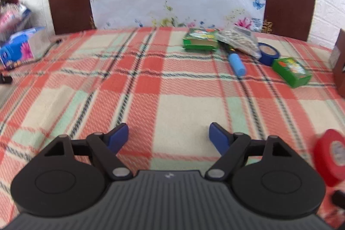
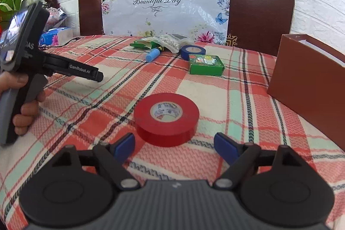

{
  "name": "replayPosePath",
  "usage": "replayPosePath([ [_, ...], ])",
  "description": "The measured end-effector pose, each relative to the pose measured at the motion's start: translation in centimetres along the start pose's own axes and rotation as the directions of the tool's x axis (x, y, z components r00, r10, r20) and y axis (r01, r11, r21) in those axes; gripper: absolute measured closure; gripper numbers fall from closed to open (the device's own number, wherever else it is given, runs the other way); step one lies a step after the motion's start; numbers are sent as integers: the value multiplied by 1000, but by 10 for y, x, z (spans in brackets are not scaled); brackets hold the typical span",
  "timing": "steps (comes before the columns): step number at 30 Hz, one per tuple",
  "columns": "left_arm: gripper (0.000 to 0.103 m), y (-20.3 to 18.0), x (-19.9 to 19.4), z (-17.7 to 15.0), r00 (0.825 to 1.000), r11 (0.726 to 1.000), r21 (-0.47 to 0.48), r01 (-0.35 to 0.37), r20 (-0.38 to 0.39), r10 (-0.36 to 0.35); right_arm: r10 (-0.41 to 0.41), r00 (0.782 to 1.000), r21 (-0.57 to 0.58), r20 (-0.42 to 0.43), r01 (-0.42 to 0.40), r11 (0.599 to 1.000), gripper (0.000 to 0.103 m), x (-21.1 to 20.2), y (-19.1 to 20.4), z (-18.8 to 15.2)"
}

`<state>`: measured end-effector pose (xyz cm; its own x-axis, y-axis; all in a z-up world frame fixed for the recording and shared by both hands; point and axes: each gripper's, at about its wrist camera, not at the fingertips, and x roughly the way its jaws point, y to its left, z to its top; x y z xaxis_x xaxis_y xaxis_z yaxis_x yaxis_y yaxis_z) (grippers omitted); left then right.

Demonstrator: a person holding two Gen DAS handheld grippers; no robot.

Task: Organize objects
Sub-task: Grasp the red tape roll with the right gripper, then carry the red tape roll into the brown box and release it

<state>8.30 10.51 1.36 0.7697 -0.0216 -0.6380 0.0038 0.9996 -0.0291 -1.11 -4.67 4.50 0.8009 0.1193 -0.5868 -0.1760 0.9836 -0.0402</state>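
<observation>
The red tape roll (image 2: 166, 119) lies flat on the plaid cloth (image 2: 215, 96), hole facing up, just in front of the right gripper (image 2: 174, 147), whose jaws are wide apart and not touching it. Core label is too small to read. Left gripper (image 1: 168, 136) is also spread apart w/ nothing between; its side reads "GenRobot.AI". Far away: blue tape roll (image 2: 192, 51), green box (image 2: 206, 64), blue tube (image 2: 152, 55) w/ long axis running near-left to far-right. Brown box (image 2: 306, 70) at right. Plastic sheet (image 2: 166, 5) reads "Beautiful Day".
</observation>
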Motion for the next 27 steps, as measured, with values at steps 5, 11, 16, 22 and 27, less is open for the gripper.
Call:
replayPosePath([
  [5,43,-37,-36,7,958,961,16,275,-84,-273,13,1000,17,-6,-13,1000,20,3,-1,-2],
  [11,56,-99,-30,8,880,895,85,437,-244,-407,37,999,48,-21,-36,998,19,11,-6,2],
  [16,73,-114,-13,5,891,917,74,393,-275,-360,83,996,23,-26,-82,996,28,24,-6,12],
  [22,75,-140,-37,34,883,896,89,434,-241,-404,21,996,21,82,-22,1000,29,-1,-20,11],
  [27,75,-228,-63,74,854,820,238,520,-153,-498,-195,946,32,259,194,981,29,-41,-70,23],
])
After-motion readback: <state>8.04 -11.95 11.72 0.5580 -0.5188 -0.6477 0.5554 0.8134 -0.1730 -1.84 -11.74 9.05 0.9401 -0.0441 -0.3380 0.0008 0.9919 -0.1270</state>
